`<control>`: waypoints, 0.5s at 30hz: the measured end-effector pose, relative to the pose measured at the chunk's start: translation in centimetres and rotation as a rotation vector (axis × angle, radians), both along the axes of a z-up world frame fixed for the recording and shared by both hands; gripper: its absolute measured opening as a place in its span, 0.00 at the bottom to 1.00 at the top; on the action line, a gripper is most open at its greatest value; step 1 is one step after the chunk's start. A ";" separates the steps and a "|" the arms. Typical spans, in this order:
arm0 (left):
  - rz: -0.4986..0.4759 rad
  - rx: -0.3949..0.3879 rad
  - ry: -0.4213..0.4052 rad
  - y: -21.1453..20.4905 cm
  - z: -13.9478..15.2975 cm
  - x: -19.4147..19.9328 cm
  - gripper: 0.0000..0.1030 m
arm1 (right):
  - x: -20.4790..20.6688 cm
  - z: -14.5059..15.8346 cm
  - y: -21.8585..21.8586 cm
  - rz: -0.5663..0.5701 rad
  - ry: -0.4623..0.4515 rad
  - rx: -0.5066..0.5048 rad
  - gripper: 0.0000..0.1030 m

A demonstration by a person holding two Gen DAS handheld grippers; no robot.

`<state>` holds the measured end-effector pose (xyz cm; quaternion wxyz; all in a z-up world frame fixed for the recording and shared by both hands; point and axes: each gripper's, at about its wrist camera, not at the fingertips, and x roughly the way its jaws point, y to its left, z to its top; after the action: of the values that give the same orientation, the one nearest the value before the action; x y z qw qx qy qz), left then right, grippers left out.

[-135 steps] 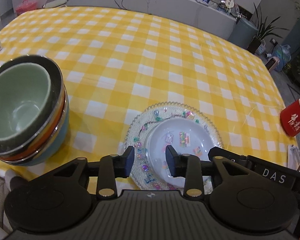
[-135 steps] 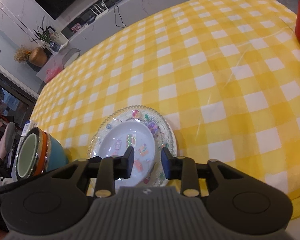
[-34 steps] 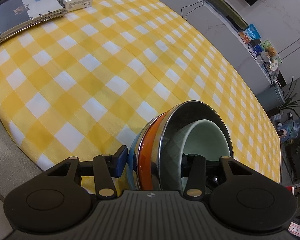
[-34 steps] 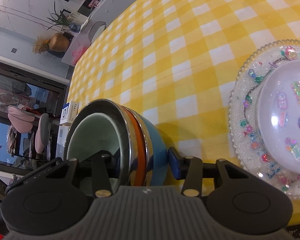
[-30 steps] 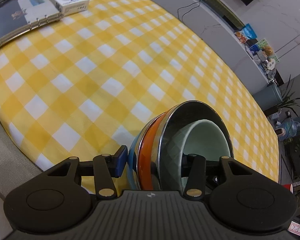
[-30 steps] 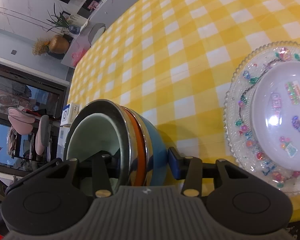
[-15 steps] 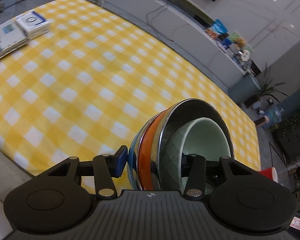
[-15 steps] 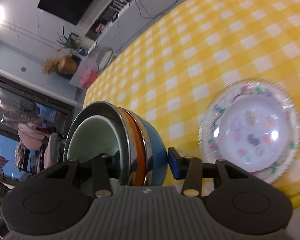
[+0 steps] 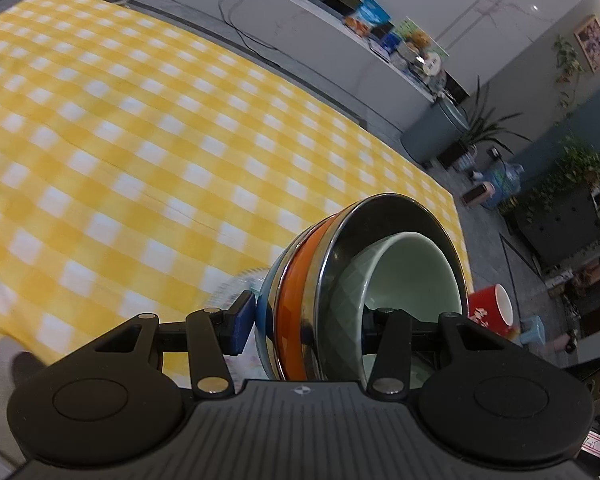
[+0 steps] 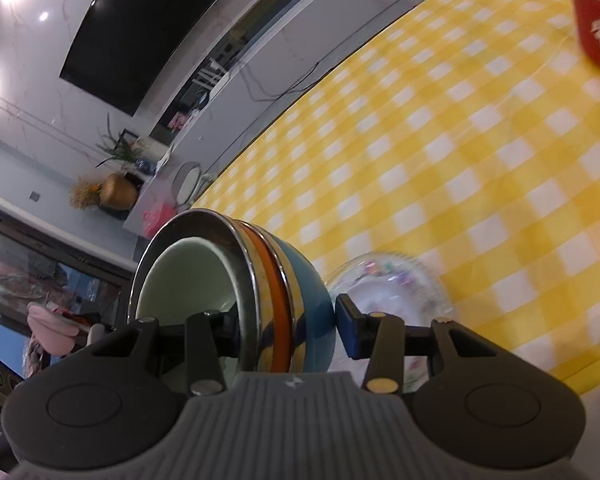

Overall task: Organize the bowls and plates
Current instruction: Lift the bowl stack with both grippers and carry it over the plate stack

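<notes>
Now the stack of nested bowls (image 9: 340, 280) hangs clear above the yellow checked tablecloth (image 9: 140, 140), where a second ago it sat lower beside the decorated plate (image 10: 400, 280); that plate now lies just under the stack. Both the left gripper (image 9: 308, 320) and right gripper (image 10: 288, 324) clamp the stack's rim, part-spread. Beyond the stack, the red cup (image 10: 598, 16) bears white characters, unreadable.

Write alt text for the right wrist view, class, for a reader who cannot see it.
The right tongs clamp the rim of a nested stack of bowls, pale green innermost, then steel, orange and blue, held tilted above a yellow checked tablecloth. A clear beaded plate lies just beyond, and a red cup stands at the far right.
</notes>
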<state>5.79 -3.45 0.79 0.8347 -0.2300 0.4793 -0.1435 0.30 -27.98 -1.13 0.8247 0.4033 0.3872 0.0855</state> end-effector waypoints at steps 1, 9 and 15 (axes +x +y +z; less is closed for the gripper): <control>-0.007 -0.001 0.005 -0.3 -0.3 0.2 0.52 | 0.0 -0.2 -0.4 -0.005 0.003 -0.004 0.43; -0.004 0.010 0.069 -0.8 -2.8 0.9 0.52 | 0.7 -2.9 -1.0 0.004 0.066 0.003 0.43; 0.003 0.005 0.109 -0.4 -4.1 1.2 0.52 | 1.4 -4.1 -0.6 0.019 0.106 -0.003 0.43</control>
<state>6.95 -3.89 -3.27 0.8081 -0.2362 0.5241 -0.1282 1.66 -28.53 -5.25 0.8028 0.4022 0.4343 0.0713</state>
